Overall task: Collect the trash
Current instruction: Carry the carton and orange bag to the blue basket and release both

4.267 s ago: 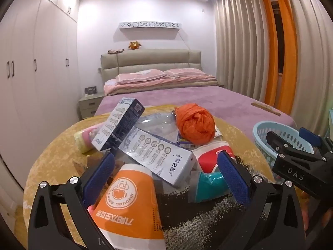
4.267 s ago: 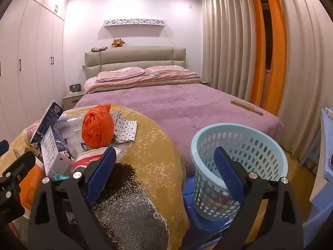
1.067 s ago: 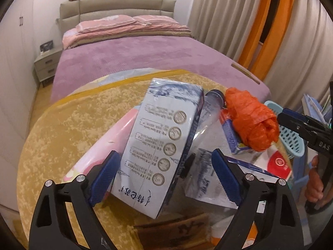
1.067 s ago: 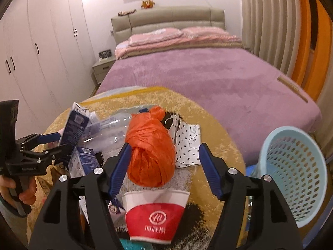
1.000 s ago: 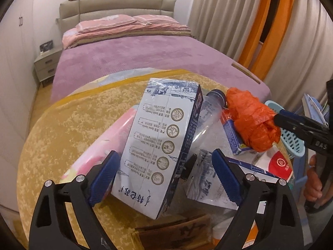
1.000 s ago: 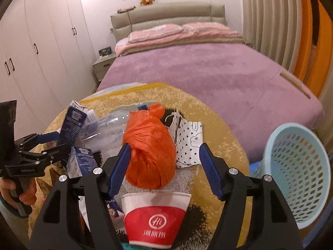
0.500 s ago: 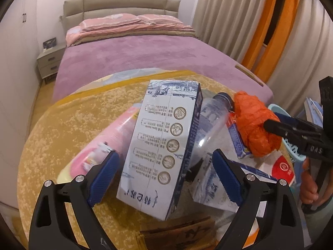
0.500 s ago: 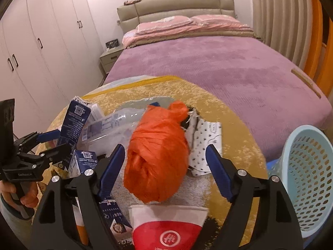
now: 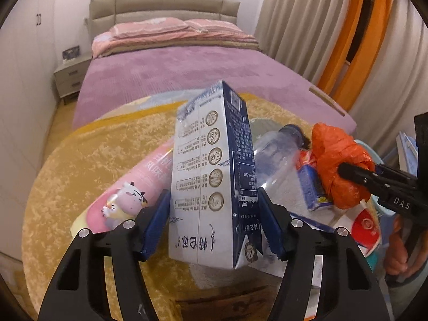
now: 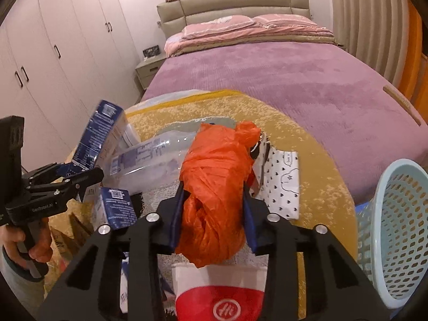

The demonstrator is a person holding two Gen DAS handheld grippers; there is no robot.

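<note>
Orange bag (image 10: 216, 198), one, knotted into a wad: pinched between the blue pads of the right claw (image 10: 212, 214), both pads pressed into its sides. It sits at mid-counter (image 10: 321, 160), on a round counter covered in yellow plush cloth.

Left claw (image 9: 214, 214): closed on one tall carton (image 9: 214, 171), white face with a column of round seals, navy side. Pads contact both sides low on the carton; the carton stands tilted, top leaning away. In the right wrist view this carton (image 10: 100, 136) is left of the bag, held by the left claw (image 10: 77, 179).

Other trash, placed relative to the bag:
- Clear bottle (image 10: 149, 160), one, lying on its side, just left of the bag and touching it. Dark cap visible in left wrist view (image 9: 275, 157).
- Small navy cartons: two seen, one (image 10: 115, 208) left of the bag and nearer the camera, one (image 9: 311, 187) tucked against the bag.
- Pink tube (image 9: 133, 187), one, lying beyond the tall carton on the side away from the bag.
- Red-and-white cup (image 10: 222, 291), one, directly in front of the bag, nearest the camera.
- Spotted white pouch (image 10: 281, 184), one, flat, just right of the bag.

Basket (image 10: 396, 230), one, pale blue, perforated, well right of the bag, off the counter edge. Contents cannot be judged.

Bed (image 10: 281, 75), purple cover, beyond the counter.
</note>
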